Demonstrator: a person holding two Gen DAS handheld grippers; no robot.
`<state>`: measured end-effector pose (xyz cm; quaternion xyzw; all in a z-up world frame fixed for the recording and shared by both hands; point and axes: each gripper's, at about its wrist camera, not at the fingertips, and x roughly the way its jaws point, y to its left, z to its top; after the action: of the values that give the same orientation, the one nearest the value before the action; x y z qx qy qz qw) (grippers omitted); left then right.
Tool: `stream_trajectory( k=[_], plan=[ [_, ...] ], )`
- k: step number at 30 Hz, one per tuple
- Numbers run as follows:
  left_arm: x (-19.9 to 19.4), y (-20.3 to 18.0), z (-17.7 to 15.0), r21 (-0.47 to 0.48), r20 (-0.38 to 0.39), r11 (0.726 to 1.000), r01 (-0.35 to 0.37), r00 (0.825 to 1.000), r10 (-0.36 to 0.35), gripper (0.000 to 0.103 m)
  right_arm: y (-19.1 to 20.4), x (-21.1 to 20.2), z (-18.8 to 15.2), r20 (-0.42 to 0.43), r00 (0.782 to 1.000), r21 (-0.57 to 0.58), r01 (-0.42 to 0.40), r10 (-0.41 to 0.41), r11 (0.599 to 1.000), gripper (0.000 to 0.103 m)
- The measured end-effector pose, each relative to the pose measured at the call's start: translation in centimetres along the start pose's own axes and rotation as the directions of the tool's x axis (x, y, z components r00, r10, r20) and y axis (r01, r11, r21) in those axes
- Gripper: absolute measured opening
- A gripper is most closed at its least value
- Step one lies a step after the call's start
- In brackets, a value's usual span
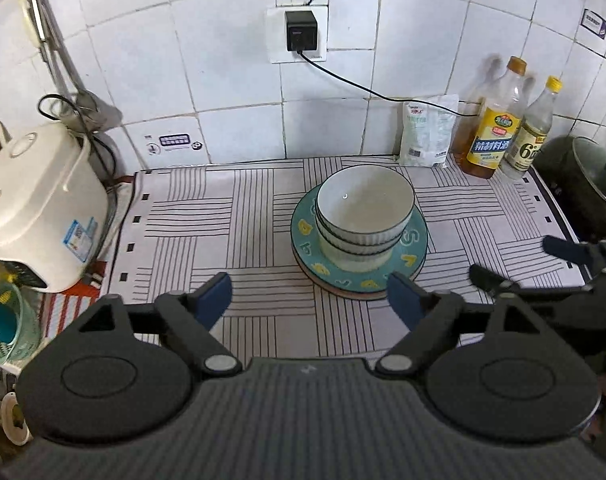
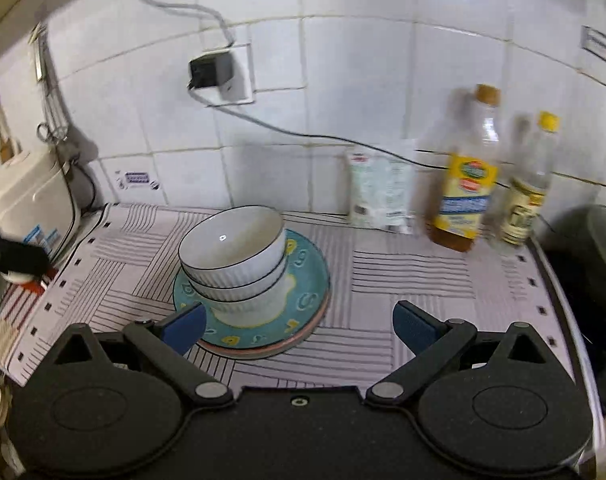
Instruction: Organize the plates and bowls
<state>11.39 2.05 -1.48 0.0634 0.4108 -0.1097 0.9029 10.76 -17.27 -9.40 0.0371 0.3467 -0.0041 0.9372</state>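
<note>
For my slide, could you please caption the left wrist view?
White bowls stacked on teal plate, left gripper open and empty above the striped mat.

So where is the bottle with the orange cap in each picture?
Left wrist view: the orange-capped bottle stands far right, against the tiled wall.
Right wrist view: the same bottle stands right of centre, blurred.
Shared landmark: the white packet just left of it in both.
</note>
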Motion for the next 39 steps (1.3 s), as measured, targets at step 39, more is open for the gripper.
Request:
stream_trajectory(
  k=[39],
  plan=[
    [-8.3,-1.8,-6.3,-0.025,0.045,0.991,-0.132,0.99,0.133,0.1,0.5,-15.7,-2.3,0.08,0.98,-0.013,0.181,-0.18,0.983,0.101]
  ],
)
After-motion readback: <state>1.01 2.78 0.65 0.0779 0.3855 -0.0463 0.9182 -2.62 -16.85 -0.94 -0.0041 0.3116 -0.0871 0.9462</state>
